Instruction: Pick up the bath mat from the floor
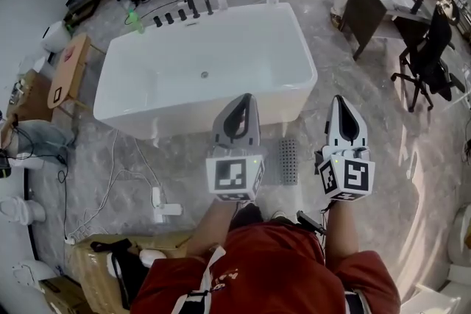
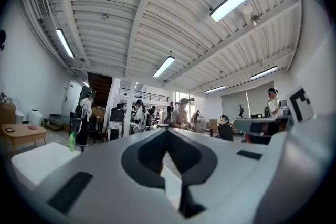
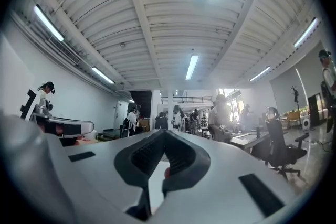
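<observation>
Reach step: left hand-held gripper point(image 1: 245, 97) and right hand-held gripper point(image 1: 339, 99) are hovering, closed, empty.
Small grey perforated bath mat point(image 1: 288, 161) is lying below, between them; next move is probably lowering and opening jaws.

The left forearm point(image 1: 210, 223) and right forearm point(image 1: 340, 228) reach out bare from the torso toward twelve o'clock, side by side and roughly parallel. The left claw point(image 1: 245, 99) points away with its jaws pressed together and nothing between them. The right claw point(image 1: 339, 101), at its three o'clock, is likewise closed and empty.
</observation>
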Available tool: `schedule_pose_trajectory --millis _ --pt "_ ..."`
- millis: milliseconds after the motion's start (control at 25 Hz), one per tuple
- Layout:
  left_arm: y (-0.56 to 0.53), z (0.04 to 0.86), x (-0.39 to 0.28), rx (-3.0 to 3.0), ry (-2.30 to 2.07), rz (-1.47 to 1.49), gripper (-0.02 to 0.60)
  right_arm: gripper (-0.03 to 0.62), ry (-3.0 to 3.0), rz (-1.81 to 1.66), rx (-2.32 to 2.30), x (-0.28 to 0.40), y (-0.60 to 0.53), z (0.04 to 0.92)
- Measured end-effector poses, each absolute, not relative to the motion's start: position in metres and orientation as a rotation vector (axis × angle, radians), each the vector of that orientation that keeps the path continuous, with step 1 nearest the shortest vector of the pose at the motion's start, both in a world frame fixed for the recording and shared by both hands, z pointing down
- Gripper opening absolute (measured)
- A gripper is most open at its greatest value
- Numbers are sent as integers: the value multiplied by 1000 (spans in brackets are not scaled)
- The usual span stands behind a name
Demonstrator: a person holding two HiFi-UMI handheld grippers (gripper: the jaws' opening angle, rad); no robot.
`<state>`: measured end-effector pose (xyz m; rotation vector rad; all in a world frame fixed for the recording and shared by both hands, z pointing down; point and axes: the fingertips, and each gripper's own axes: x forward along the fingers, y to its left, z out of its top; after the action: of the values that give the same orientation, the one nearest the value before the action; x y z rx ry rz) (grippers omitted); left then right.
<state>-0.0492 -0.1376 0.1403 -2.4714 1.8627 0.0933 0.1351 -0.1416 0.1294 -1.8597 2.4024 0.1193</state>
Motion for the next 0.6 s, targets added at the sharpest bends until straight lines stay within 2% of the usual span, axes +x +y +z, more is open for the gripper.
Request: schedule_pose_trajectory --millis 320,600 --pt "-169 151 -97 -2468 1894 88 14 11 2427 108 -1887 94 -175 141" --pt "-181 184 -105 -2501 1924 11 14 11 2464 60 -1930 87 -188 168"
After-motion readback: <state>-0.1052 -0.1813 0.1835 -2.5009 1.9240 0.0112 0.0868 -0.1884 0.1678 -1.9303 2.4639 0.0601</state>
